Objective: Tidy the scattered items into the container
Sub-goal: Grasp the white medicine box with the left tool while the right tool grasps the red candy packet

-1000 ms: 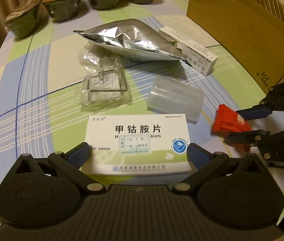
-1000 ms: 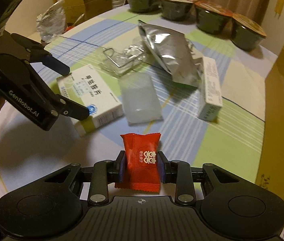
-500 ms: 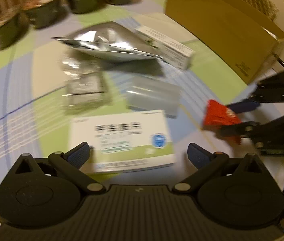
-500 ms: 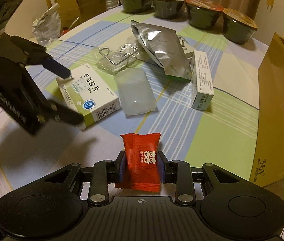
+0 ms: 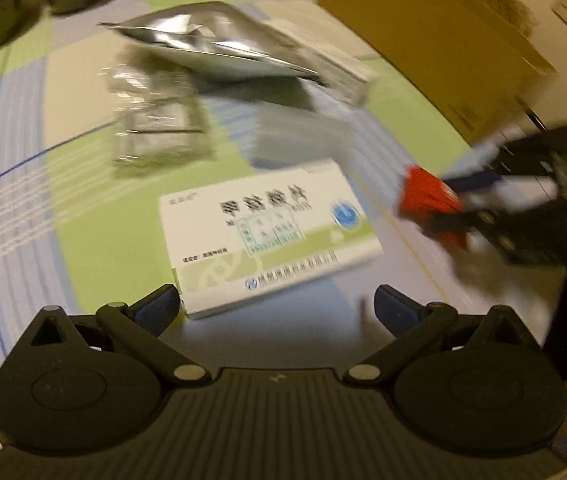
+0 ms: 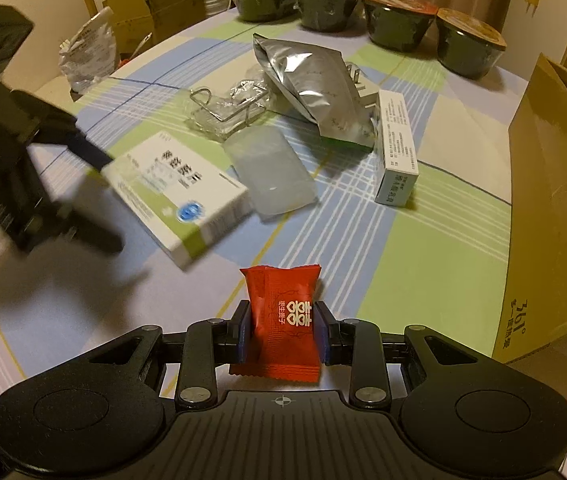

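Note:
My right gripper [image 6: 283,334] is shut on a red candy packet [image 6: 283,312], held above the tablecloth; the packet [image 5: 427,196] also shows at the right of the blurred left wrist view. My left gripper [image 5: 277,308] is open just short of a white and green medicine box [image 5: 267,236], its left finger by the box's near corner. From the right wrist view, the left gripper [image 6: 97,198] stands at the end of that box [image 6: 179,192]. The brown cardboard box [image 6: 555,200] stands at the right.
On the checked tablecloth lie a translucent cup [image 6: 271,172] on its side, a silver pouch [image 6: 315,88], a long white carton [image 6: 397,148] and a clear packet with a wire rack [image 6: 231,108]. Several dark lidded bowls [image 6: 395,20] line the far edge. A plastic bag [image 6: 87,52] sits far left.
The left gripper has swung and drawn back, so the medicine box now lies angled ahead of its open fingers. The right gripper has shifted with the red packet, bringing the cardboard box more into view.

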The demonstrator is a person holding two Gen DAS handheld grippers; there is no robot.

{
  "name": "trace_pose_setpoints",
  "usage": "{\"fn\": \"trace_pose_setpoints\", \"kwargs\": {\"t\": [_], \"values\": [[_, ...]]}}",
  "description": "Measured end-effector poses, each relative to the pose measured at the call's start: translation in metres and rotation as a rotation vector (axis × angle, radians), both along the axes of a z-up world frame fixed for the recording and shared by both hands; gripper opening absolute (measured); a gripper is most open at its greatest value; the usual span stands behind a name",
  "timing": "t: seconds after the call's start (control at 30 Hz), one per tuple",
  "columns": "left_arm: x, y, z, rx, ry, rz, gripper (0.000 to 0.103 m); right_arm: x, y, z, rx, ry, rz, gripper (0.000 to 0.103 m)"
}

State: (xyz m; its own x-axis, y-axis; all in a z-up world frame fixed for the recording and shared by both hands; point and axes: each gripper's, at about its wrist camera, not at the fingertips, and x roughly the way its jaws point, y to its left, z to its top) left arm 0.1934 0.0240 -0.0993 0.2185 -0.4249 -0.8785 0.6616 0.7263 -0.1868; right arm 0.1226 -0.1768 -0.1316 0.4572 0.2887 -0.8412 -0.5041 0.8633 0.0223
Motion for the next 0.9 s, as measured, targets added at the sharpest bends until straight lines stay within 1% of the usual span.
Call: {"fn": "trace_pose_setpoints", "kwargs": {"t": [0.1, 0.17, 0.2, 0.27, 0.4, 0.47, 0.53, 0.63, 0.67, 0.77, 0.83, 0.87, 0.9], "values": [[-0.02, -0.013, 0.007, -0.013, 0.007, -0.099, 0.102, 0.0, 0.0, 0.001, -0.003, -0.004, -0.005, 0.034], [-0.031, -0.02, 0.011, -0.004, 0.002, -0.159, 0.102, 0.0, -0.002, 0.003, -0.011, -0.007, -0.017, 0.034], [-0.035, -0.024, 0.014, 0.014, -0.02, -0.185, 0.102, -0.001, -0.003, 0.004, -0.012, -0.008, -0.022, 0.034], [-0.037, -0.026, 0.019, 0.056, -0.074, -0.206, 0.102, -0.002, -0.006, 0.006, -0.011, -0.008, -0.029, 0.034], [-0.023, -0.032, 0.024, 0.137, -0.178, -0.224, 0.102, -0.005, -0.01, 0.005, -0.012, -0.002, -0.039, 0.034], [-0.015, -0.041, 0.022, 0.158, -0.201, -0.257, 0.102, -0.005, -0.01, 0.004, -0.012, 0.005, -0.041, 0.034], [-0.005, -0.051, 0.018, 0.161, -0.19, -0.286, 0.101, -0.007, -0.011, 0.005, -0.009, 0.011, -0.045, 0.034], [0.007, -0.063, 0.008, 0.169, -0.149, -0.308, 0.101, -0.009, -0.012, 0.006, -0.01, 0.01, -0.047, 0.034], [0.008, -0.066, 0.004, 0.175, -0.136, -0.312, 0.096, -0.009, -0.012, 0.006, -0.011, 0.009, -0.048, 0.034], [0.005, -0.066, 0.002, 0.174, -0.096, -0.301, 0.091, -0.009, -0.016, 0.007, -0.008, 0.01, -0.057, 0.034], [0.001, -0.062, 0.002, 0.154, -0.044, -0.275, 0.08, -0.008, -0.017, 0.006, -0.005, 0.016, -0.06, 0.034], [-0.003, -0.06, 0.002, 0.146, -0.019, -0.268, 0.072, -0.008, -0.018, 0.006, -0.003, 0.016, -0.061, 0.034], [-0.008, -0.058, 0.003, 0.141, -0.001, -0.265, 0.069, -0.009, -0.018, 0.006, -0.001, 0.015, -0.061, 0.034]]}}
